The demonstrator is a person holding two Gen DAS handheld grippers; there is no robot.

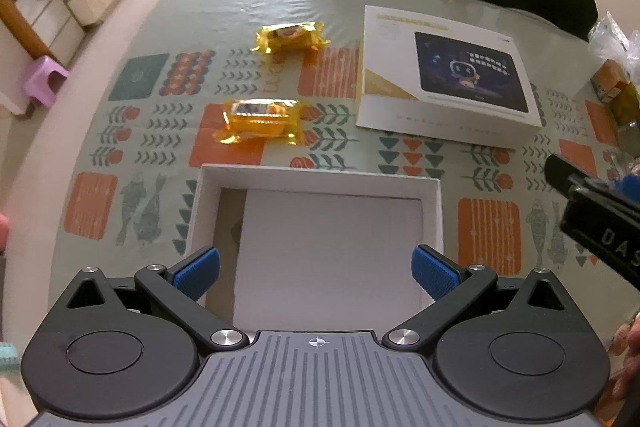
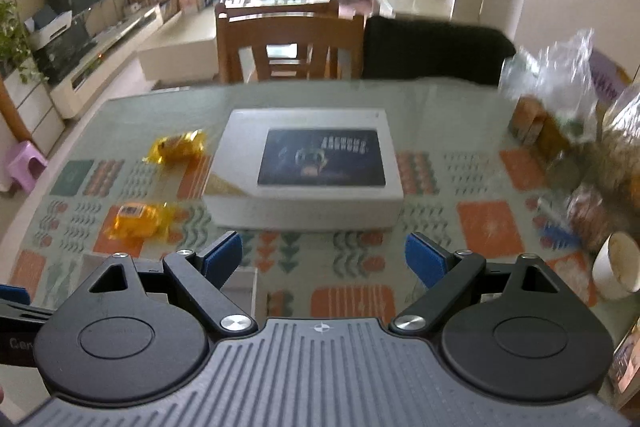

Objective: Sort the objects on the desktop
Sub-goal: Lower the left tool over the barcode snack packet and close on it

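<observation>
1. My left gripper (image 1: 316,273) hung wide open and empty above the open white box (image 1: 320,183).
2. My right gripper (image 2: 323,259), also wide open and empty, faced the box lid (image 2: 308,167).
3. Beyond the box lay the near snack packet (image 1: 260,121) and the far snack packet (image 1: 290,37) on the bench (image 1: 240,7); I judged that the near one should be grasped next.

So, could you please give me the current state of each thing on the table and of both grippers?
Left gripper: open, holding nothing.
Right gripper: open, holding nothing.
White open box: lidless, empty.
Tablet box: closed, lying flat.
Near yellow snack packet: sealed, on table.
Far yellow snack packet: sealed, on table.
</observation>
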